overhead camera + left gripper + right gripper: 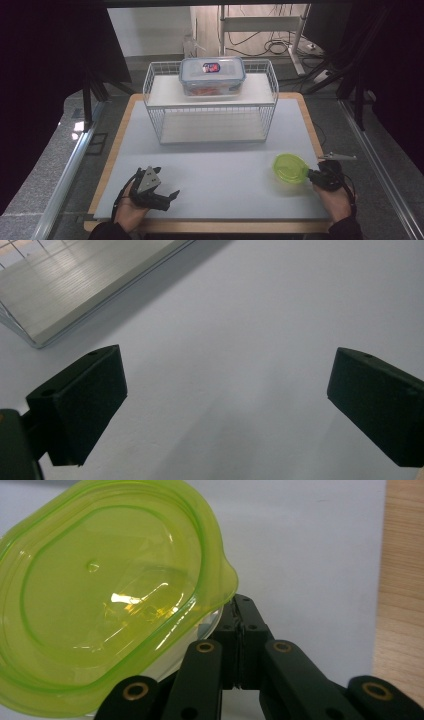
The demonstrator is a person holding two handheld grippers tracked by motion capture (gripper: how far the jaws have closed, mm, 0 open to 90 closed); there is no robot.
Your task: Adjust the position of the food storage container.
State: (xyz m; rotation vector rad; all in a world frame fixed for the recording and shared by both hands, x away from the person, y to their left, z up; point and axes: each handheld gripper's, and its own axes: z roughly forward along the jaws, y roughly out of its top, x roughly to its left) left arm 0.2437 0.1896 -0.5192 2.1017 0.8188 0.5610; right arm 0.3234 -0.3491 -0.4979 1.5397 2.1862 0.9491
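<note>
High view has the green lid [290, 168] sitting lower right of the frame on the grey mat [220, 170], with the right gripper [311, 175] pinched onto its tab at the right edge; left gripper [172, 195] is lower left, well apart from it, just resting over the mat. Right gripper view makes it clearer: jaws are closed tight together right at the little spout-like tab of the lid [107, 605], so it's clamped on that lip; the lid looks tilted up a bit, though I can't tell if it's fully off the mat. Left gripper view shows both jaws spread wide with bare mat [240, 340] between them, holding nothing; corner of the wire rack [65, 285] sits upper left.

Handling guess: thin see-through plastic, super light, a bit bendy, probably slick; gripping by the tab seems the right call since the flat middle gives nothing to bite, but a one-point pinch lets it swing or flex, so go slow. Back centre there's the rack [210, 100] with a clear box [212, 75] on its top shelf; box already has its own lid on.
</note>
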